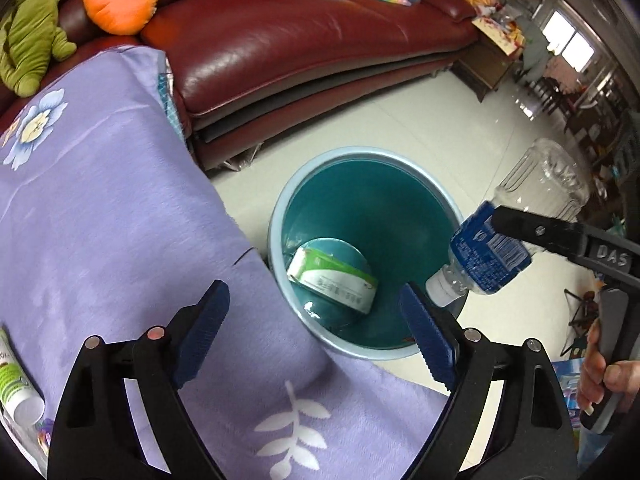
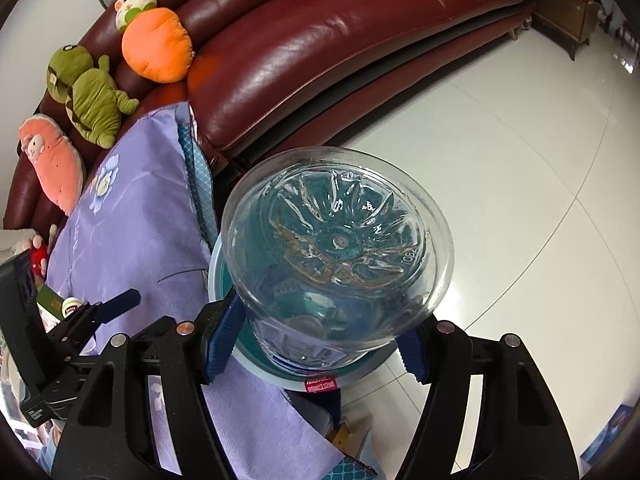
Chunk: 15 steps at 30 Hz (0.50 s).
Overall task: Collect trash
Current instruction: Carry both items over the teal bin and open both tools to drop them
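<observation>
A round teal bin with a pale blue rim point(image 1: 276, 216) stands on the floor beside the cloth-covered table. A white and green box point(image 1: 332, 280) lies tilted at its bottom. My left gripper point(image 1: 312, 289) hangs over the table edge and the bin's near rim, open, with nothing between its fingers. My right gripper point(image 2: 320, 320) is shut on a clear plastic bottle point(image 2: 340, 240) with a blue label point(image 1: 492, 252). The bottle is held cap down over the bin's right rim. Its ribbed base fills the right wrist view and hides most of the bin point(image 2: 214, 264).
A purple floral cloth point(image 1: 120, 220) covers the table, and a white and green tube point(image 1: 16, 384) lies at its left edge. A dark red leather sofa point(image 1: 300, 40) with plush toys point(image 2: 88, 96) runs behind. Pale floor tiles point(image 2: 520, 200) stretch to the right. A hand point(image 1: 600, 376) holds the right gripper's handle.
</observation>
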Tool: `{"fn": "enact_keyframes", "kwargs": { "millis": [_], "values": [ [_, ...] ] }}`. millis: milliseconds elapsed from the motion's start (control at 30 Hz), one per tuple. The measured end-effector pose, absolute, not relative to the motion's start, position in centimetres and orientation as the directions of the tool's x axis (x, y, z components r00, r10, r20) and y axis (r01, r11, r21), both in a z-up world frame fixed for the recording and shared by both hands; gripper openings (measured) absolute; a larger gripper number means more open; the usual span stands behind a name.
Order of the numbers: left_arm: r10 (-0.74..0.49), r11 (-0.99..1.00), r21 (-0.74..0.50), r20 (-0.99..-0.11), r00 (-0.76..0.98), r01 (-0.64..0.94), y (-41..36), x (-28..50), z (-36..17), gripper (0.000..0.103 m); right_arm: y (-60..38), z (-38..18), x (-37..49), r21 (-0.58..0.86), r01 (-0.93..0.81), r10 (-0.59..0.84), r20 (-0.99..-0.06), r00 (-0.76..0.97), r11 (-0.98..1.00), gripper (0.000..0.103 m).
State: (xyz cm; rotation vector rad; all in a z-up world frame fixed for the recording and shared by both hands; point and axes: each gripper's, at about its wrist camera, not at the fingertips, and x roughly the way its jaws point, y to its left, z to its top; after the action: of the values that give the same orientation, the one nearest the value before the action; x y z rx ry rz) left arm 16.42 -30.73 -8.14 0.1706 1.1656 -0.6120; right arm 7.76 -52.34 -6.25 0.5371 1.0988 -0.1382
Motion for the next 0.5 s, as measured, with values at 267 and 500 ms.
{"fn": "enact_keyframes", "kwargs": {
  "millis": [267, 500],
  "values": [
    [-0.381, 0.836, -0.195, -0.879, 0.286, 0.513, -29.1, 16.2, -6.9, 0.089, -51.2, -7.2, 8.5, 0.304, 0.352, 0.146, -0.9, 0.41, 0.885, 0.065],
    [-0.388, 0.843, -0.216, -0.879, 0.278, 0.493, -28.3, 16.2, -7.1, 0.09, -50.8, -9.1, 9.1, 0.294, 0.381, 0.166, -0.928, 0.335, 0.877, 0.074]
  ]
}}
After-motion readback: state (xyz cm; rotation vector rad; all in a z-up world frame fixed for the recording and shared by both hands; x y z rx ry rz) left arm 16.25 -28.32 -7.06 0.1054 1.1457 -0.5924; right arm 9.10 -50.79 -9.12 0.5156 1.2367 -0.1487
